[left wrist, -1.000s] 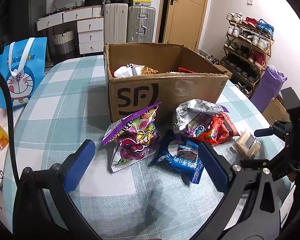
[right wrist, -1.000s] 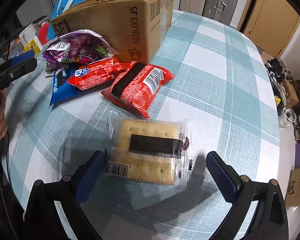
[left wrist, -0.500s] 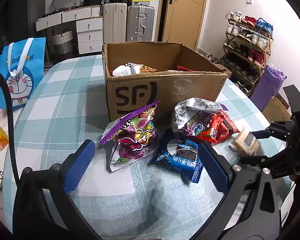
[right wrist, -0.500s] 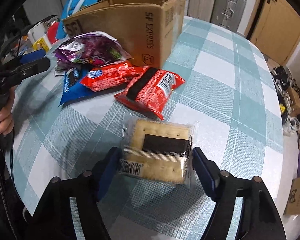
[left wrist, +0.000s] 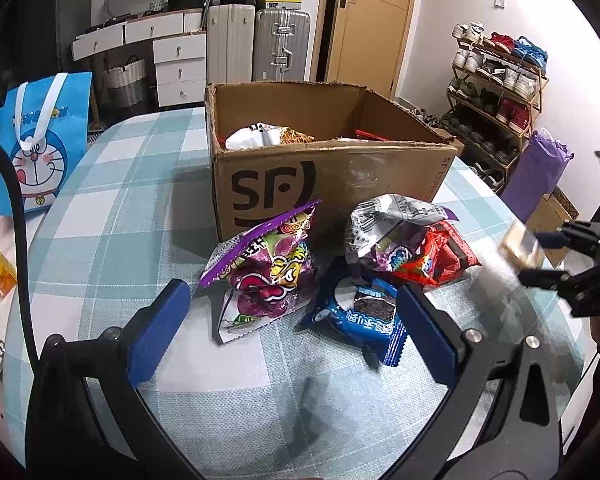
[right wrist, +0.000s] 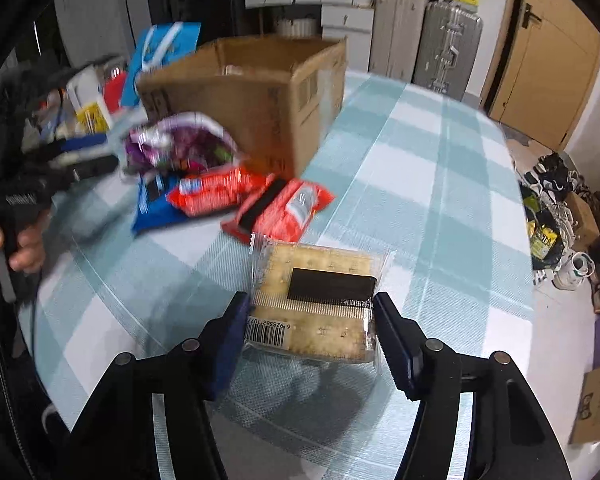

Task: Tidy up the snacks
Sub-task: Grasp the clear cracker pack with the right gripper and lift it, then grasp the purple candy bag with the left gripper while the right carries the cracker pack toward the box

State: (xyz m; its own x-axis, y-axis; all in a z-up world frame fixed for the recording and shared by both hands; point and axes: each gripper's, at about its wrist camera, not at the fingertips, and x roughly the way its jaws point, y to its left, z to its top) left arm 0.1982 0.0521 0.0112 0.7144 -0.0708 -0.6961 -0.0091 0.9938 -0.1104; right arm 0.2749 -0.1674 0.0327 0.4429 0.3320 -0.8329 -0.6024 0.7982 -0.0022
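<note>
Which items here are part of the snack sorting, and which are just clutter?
In play:
- cracker pack, clamped in the right gripper, whose fingers have just been closing
- SF cardboard box, snacks already inside
- purple candy bag
- blue cookie pack
- red snack bags
- left gripper, open, empty

Clutter:
- Doraemon bag
- suitcases
- shoe rack

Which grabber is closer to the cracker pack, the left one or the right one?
Right. The right gripper has just closed its fingers on the cracker pack, gripping both sides. The left gripper hangs open across the table, over the blue cookie bag.
</note>
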